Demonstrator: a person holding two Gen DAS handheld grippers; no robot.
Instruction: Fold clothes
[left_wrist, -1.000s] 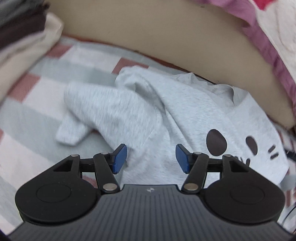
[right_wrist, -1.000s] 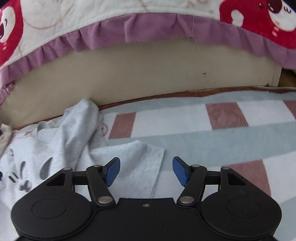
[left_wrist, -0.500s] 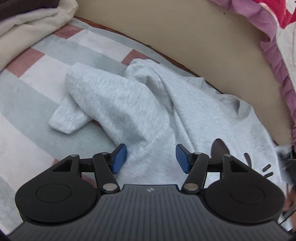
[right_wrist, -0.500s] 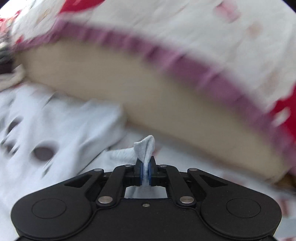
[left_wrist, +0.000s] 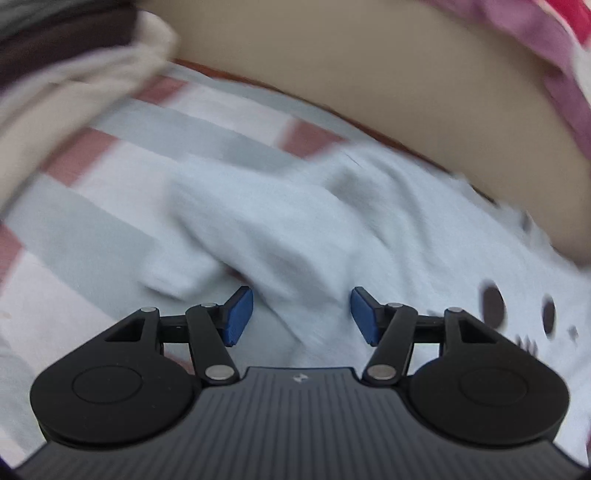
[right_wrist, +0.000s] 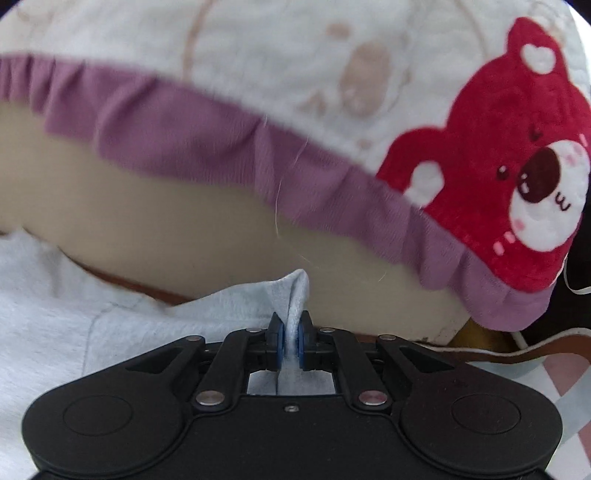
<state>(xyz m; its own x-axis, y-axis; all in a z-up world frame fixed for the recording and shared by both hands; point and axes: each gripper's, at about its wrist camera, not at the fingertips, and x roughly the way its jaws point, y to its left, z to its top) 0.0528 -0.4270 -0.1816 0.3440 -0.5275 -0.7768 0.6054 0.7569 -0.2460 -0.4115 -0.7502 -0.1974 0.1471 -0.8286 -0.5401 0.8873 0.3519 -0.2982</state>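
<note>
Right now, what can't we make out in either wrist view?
- Left wrist view: motion blur smears the grey sweatshirt; its folds, sleeve end and dark print are unclear.
- Left wrist view: the stacked clothes are cut off by the top-left edge and blurred.
- Right wrist view: the right gripper body hides the fabric below its fingers, so which part is pinched is unclear.

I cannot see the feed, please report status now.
Right tongs shut on grey sweatshirt edge. Left tongs open above sweatshirt. Nothing in the way.
</note>
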